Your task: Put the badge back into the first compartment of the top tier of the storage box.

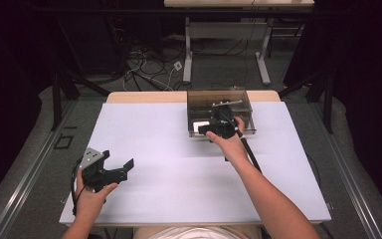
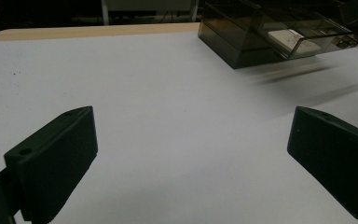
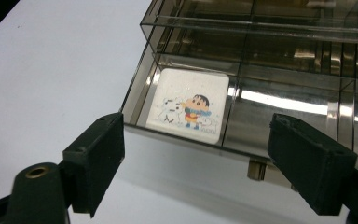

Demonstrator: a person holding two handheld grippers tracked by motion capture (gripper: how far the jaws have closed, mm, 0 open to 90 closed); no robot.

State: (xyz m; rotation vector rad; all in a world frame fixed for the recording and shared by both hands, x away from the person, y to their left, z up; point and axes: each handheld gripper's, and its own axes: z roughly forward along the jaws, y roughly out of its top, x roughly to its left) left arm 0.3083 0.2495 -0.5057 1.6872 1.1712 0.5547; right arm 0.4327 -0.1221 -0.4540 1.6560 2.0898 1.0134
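A person stands at a white rectangular tabletop (image 1: pixel 169 164) with 1 black two-jaw gripper in each hand. The right gripper (image 1: pixel 218 125) sits at the front edge of a smoky translucent plastic drawer box (image 1: pixel 201 99), which stands at the far side of the tabletop, right of centre. Its lowest drawer (image 3: pixel 182 135) is pulled out toward the person. In the right gripper view, the 2 jaws are spread wide, 1 on either side of the drawer's front wall, grasping nothing; whether they touch the wall cannot be told. Inside the drawer's left compartment lies a white square tile with rounded corners and a cartoon print of a child and a white dog (image 3: pixel 189 105), flat on the drawer floor. A small handle tab (image 3: pixel 257 169) projects below the drawer front, between the jaws. The left gripper (image 1: pixel 115 168) is held above the near left part of the tabletop, well apart from the box, jaws released and wide, nothing between them.
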